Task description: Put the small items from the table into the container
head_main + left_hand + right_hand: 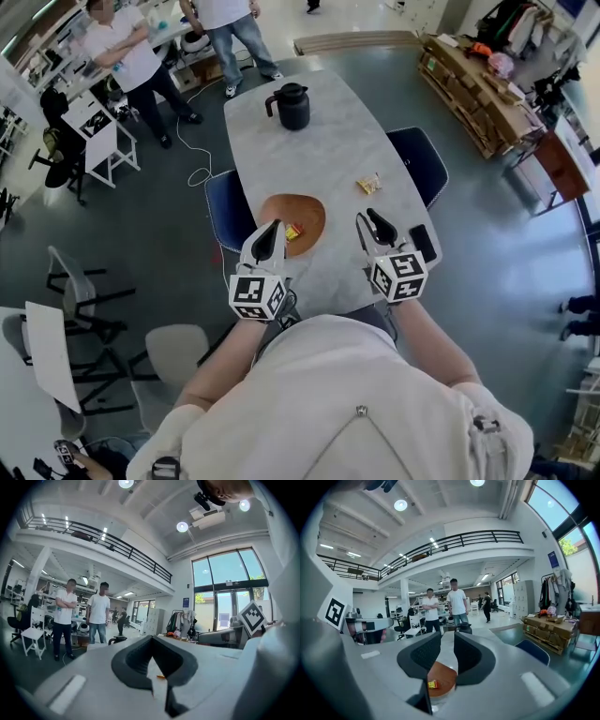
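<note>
Wrappers: 1 yellow-and-red packet lay inside the brown wooden container; 1 crinkled yellow packet sat on the marble table near it. The left gripper had its tips together, empty. The right gripper stood narrowly apart, empty.

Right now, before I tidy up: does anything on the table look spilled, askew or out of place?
Nothing is spilled or damaged. One small packet lies loose on the marble table, outside the wooden tray that holds a yellow-red packet. The black jug stands upright. A phone lies near the table's right edge.
</note>
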